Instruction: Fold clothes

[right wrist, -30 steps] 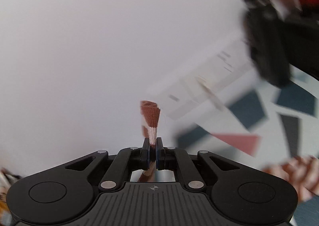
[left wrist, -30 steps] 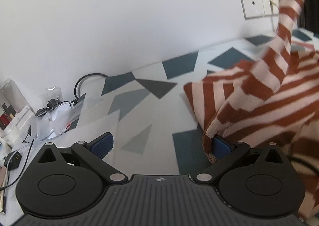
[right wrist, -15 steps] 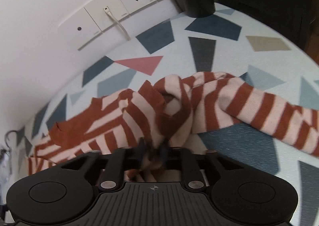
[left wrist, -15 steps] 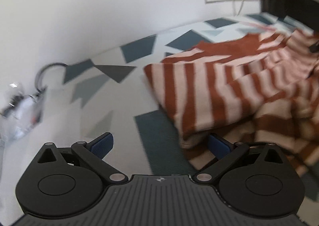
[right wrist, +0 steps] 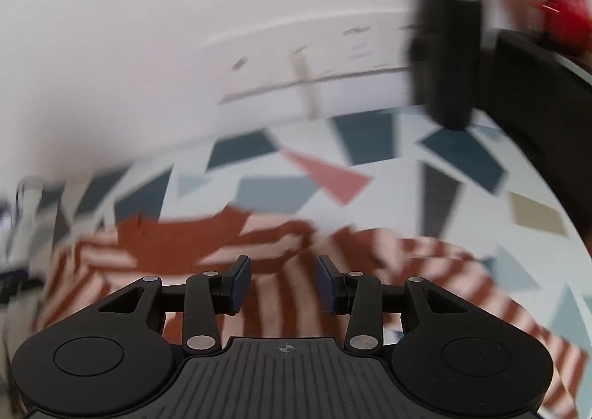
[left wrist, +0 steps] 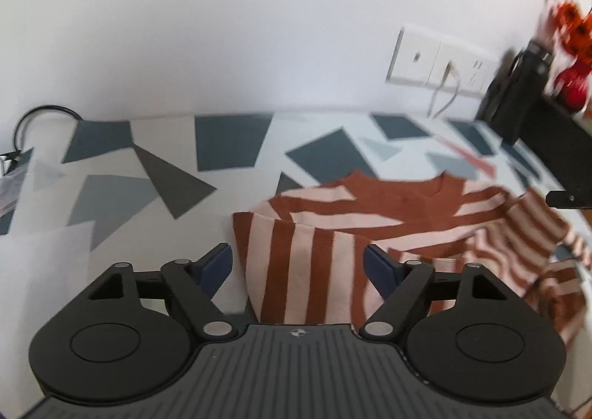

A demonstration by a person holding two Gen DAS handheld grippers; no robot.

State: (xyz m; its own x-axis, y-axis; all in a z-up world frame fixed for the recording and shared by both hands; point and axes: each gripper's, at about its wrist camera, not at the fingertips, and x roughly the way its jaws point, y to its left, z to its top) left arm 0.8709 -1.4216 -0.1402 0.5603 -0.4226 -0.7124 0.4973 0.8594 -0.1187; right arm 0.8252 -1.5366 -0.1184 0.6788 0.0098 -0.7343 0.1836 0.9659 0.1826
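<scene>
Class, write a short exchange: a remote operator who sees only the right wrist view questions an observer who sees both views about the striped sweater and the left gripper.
Operator: Where is the left gripper?
Observer: The left gripper is over the striped sweater's left edge, jaws closing, pads not pressing the cloth.
Operator: Anything beyond that edge?
Observer: A black cable loops against the wall, well apart from the sweater.

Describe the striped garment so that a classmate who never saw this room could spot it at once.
Find the white tabletop printed with grey and blue triangles below the wall sockets. On it lies a crumpled rust-and-pale-pink striped knit sweater. It is the only cloth there, and the only striped thing.
</scene>
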